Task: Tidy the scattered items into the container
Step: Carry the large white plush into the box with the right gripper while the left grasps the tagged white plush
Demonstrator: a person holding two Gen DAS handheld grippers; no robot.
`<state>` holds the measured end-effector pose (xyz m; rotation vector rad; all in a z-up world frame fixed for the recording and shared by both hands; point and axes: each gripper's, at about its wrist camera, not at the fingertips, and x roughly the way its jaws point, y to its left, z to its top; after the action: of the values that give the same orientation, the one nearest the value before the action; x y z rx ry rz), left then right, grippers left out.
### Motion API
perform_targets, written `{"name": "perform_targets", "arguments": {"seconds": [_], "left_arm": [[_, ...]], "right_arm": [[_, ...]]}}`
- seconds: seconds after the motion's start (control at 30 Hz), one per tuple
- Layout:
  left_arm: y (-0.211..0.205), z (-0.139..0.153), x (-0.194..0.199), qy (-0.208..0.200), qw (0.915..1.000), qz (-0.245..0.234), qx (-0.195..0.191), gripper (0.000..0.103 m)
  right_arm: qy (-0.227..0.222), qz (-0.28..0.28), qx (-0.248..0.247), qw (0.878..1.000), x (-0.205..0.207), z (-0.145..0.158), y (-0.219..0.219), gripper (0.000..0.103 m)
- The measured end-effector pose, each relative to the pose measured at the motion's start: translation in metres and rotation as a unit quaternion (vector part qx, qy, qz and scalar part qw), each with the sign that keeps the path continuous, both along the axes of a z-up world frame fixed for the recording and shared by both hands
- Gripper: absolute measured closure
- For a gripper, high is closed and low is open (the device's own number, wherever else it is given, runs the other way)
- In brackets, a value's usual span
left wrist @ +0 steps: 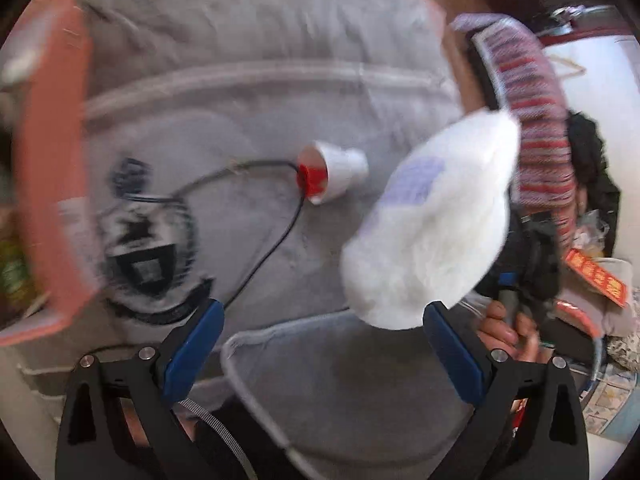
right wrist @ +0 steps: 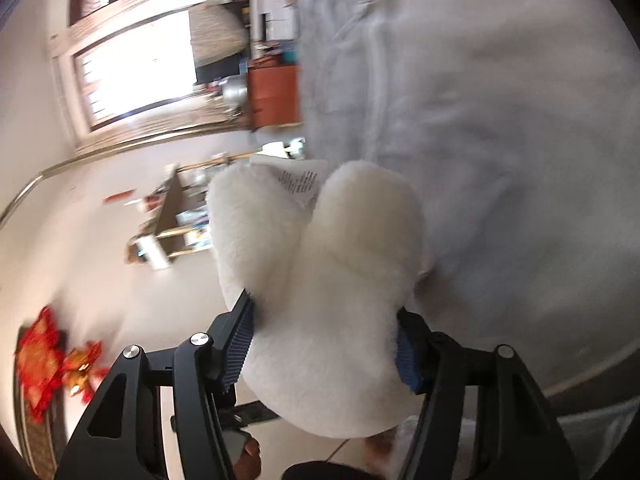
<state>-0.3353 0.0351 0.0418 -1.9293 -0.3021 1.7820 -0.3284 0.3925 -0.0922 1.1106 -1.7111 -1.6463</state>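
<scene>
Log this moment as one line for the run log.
right gripper: shut on white plush toy, lifted | left gripper: open, empty | paper cup: on its side on grey cushion

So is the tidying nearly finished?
Not yet. Nothing shows as put away. The right gripper is holding a fluffy white toy above the grey sofa. The left gripper is open. A paper cup and a black cable lie on the sofa, waiting.
</scene>
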Motion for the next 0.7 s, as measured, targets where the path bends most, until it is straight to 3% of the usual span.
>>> {"name": "perform_targets", "arguments": {"seconds": [0.1,0.17,0.23,0.3,0.33,0.37,0.4,0.47,0.57,0.7], "left_arm": [[-0.08,0.08,0.021,0.085,0.9956,0.04,0.003,0.002],[-0.147,0.134,0.043,0.161,0.9829,0.087,-0.021,0.002],[-0.213,0.179,0.067,0.234,0.96,0.141,-0.06,0.002],[-0.266,0.206,0.089,0.276,0.9378,0.19,-0.093,0.002],[-0.294,0.217,0.101,0.288,0.9274,0.216,-0.102,0.002],[-0.313,0.222,0.109,0.292,0.9221,0.233,-0.101,0.002],[-0.331,0.224,0.116,0.293,0.9179,0.25,-0.096,0.002],[-0.362,0.221,0.128,0.285,0.9128,0.28,-0.086,0.002],[-0.384,0.206,0.137,0.27,0.9123,0.298,-0.077,0.002],[-0.391,0.176,0.138,0.248,0.9179,0.301,-0.076,0.002]], "right_arm": [[0.048,0.028,-0.012,0.998,0.003,0.044,-0.034,0.044],[0.081,0.057,-0.011,0.995,0.001,0.079,-0.069,0.044],[0.114,0.093,-0.011,0.989,-0.001,0.117,-0.112,0.043],[0.145,0.135,0.002,0.98,-0.004,0.159,-0.173,0.041],[0.156,0.147,0.014,0.977,-0.006,0.177,-0.2,0.031],[0.165,0.152,0.034,0.974,-0.007,0.196,-0.231,0.02],[0.166,0.151,0.056,0.973,-0.01,0.211,-0.262,0.0],[0.164,0.167,0.071,0.97,-0.019,0.232,-0.327,0.0],[0.178,0.212,0.046,0.96,-0.032,0.249,-0.385,0.001],[0.19,0.214,0.087,0.954,-0.023,0.248,-0.376,0.001]]}}
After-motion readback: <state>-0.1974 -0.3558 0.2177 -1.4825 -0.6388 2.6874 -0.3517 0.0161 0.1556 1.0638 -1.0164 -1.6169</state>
